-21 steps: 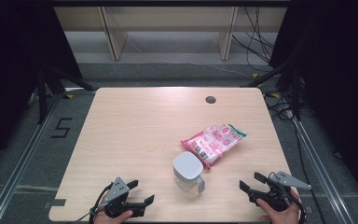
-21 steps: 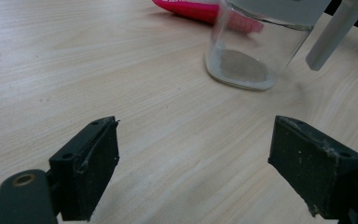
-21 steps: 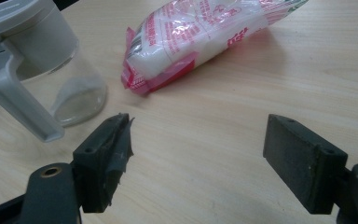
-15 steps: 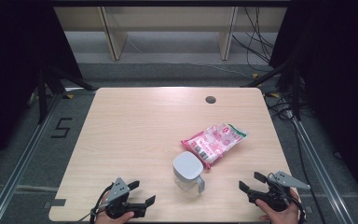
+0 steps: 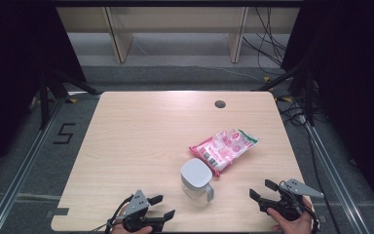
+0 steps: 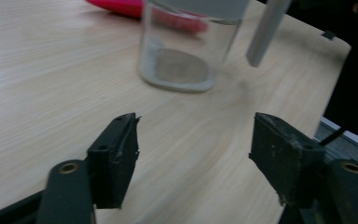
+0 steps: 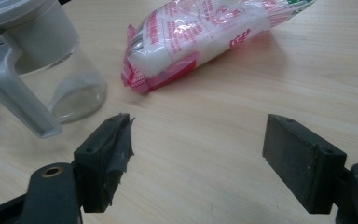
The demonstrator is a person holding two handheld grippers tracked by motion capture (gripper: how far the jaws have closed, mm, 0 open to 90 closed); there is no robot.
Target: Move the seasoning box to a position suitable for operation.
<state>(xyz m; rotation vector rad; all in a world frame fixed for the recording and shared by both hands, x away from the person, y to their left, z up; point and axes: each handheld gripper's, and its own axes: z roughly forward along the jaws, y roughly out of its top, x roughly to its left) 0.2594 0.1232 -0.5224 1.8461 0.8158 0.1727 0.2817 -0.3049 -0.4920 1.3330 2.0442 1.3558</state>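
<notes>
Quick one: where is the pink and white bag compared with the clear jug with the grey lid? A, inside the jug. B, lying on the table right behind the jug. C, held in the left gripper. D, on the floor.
B: the pink and white bag lies flat on the table, just beyond the jug and to its right in the high view.

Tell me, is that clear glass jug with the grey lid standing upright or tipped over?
Upright: the clear glass jug rests on its base, grey lid on top.
</notes>
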